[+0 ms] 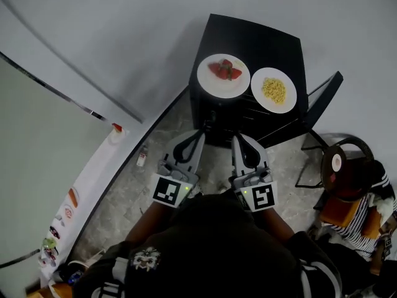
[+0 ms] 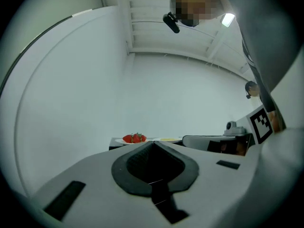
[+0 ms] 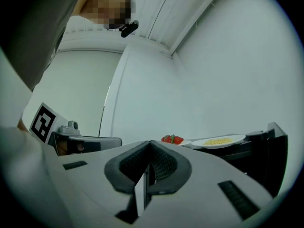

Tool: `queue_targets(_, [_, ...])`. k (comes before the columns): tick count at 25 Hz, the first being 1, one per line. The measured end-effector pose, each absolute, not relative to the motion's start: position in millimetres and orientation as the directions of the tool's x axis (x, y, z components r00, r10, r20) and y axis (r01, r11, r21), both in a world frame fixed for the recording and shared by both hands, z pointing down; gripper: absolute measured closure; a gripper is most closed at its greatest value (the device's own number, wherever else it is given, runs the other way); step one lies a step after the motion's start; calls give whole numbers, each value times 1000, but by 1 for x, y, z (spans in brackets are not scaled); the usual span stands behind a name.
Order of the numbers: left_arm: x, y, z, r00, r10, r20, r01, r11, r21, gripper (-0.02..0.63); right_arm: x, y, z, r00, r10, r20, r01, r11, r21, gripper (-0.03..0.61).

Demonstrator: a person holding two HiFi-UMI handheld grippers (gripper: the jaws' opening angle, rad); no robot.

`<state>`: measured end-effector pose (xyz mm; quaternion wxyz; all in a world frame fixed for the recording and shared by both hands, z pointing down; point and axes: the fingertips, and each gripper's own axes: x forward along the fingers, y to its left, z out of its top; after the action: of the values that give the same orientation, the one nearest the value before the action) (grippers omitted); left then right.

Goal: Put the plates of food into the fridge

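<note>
Neither the strawberry plate [image 1: 208,83] nor the yellow-food plate [image 1: 260,99] has left the counter [image 1: 260,42], and the left claw [image 1: 201,132] and right claw [image 1: 236,138] are closed tight, holding nothing.

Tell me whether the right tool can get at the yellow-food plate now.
Probably yes: the right tool, shut and empty, points toward the yellow-food plate on the black table, with nothing between them.

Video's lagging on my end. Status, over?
Left tongs and right tongs shut, empty. Strawberry plate, yellow-food plate on black table, untouched. Nothing between tongs and plates.
</note>
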<state>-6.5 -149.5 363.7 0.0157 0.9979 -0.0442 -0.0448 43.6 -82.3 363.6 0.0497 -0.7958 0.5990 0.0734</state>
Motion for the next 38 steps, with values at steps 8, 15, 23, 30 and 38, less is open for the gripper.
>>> queue_targets(8, [18,-155,359,992,-5,-126,-2,-1000,24,592,61,-83,353,389,-902,-188,-921,-385,-63,555])
queue_targets(15, [28,-149,354,993,-8,-116,-2,-999,52,592,77,-64,352,408,-894,-184,-913,-399,-82,555])
queue_targets(23, [41,-141,353,992,-2,-126,7,-998,67,592,101,-58,353,450,-880,-150,-887,-423,-183,555])
queue_targets(30, [45,-137,356,993,-2,-116,6,-998,66,592,124,-52,366,473,-878,-76,-777,-374,-507,538])
queue_targets(38, [47,-139,357,994,-9,-108,-1,-997,73,592,154,-52,371,480,-875,-58,-508,-223,-832,435])
